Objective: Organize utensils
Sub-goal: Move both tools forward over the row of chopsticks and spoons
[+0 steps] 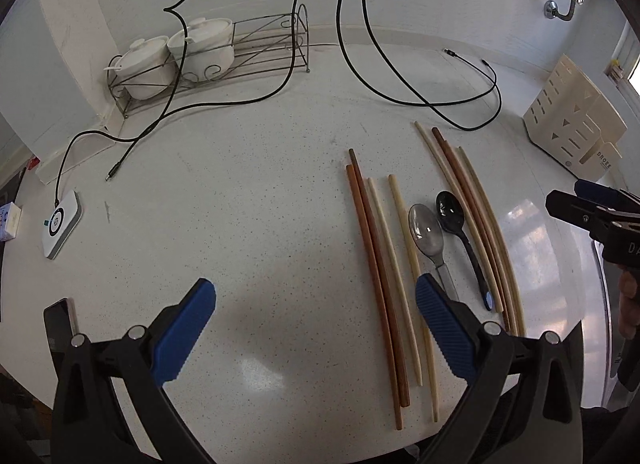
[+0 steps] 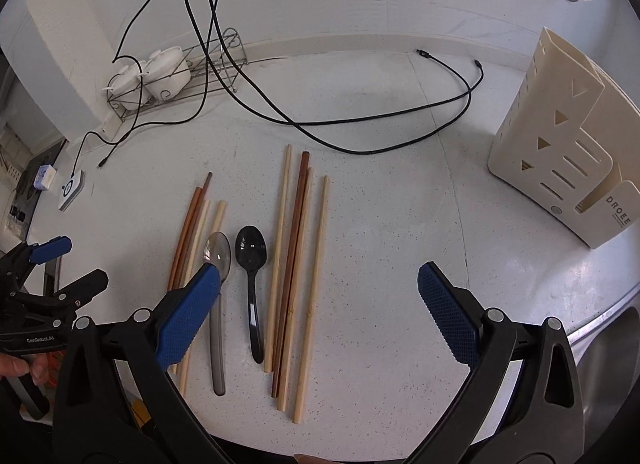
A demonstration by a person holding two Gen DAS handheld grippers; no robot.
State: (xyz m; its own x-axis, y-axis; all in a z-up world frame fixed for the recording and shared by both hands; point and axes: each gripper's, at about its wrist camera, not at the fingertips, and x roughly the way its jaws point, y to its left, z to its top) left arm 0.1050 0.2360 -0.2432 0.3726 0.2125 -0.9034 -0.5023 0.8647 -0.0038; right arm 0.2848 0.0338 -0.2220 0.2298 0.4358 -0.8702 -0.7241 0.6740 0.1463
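Nothing picked yet: our left gripper (image 1: 316,328) and right gripper (image 2: 320,316) both gape empty; next we reach for chopsticks (image 2: 298,264), bound for holder (image 2: 560,152).

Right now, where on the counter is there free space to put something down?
One bare patch lies between the right chopstick group and the utensil holder. Another lies left of the left chopstick group, toward the white charger pad. It is crowded around the spoons and under the black cables.
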